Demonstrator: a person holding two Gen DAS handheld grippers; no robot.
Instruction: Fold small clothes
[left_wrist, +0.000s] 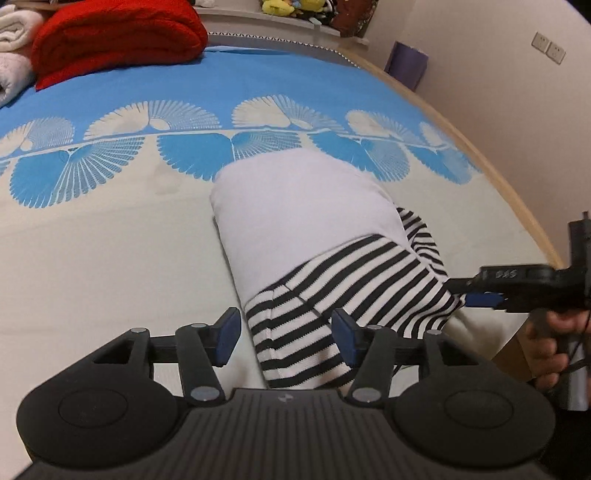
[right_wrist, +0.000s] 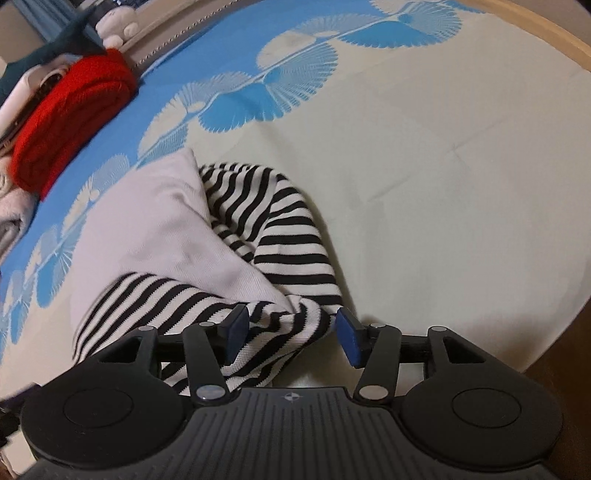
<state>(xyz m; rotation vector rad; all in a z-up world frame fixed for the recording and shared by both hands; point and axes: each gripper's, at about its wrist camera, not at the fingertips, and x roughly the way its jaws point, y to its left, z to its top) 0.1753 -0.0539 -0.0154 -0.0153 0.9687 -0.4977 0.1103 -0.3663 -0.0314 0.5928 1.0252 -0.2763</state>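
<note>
The left gripper (left_wrist: 285, 338), matte black plastic with flat blue pads, fills the bottom of its view with its jaws apart; a striped sleeve passes between the pads without being pressed. The right gripper (right_wrist: 291, 335) looks the same low in its own view, jaws likewise apart, with a bunched striped cuff lying between the pads, loose.

The small garment (left_wrist: 306, 206) sits at the centre of both views on the bedspread (left_wrist: 110, 258): a smooth, pale lilac body folded into a rounded block, with soft knitted sleeves in black and white stripes draped across its lower and right edges. The bedspread is flat cream cloth below, with a band of blue fan-shaped feather prints and plain blue above.

At upper left lies a thick, fuzzy red blanket (left_wrist: 118, 37), rolled. At the right edge of the left view, a hand (left_wrist: 550, 350) grips the other tool's handle.
</note>
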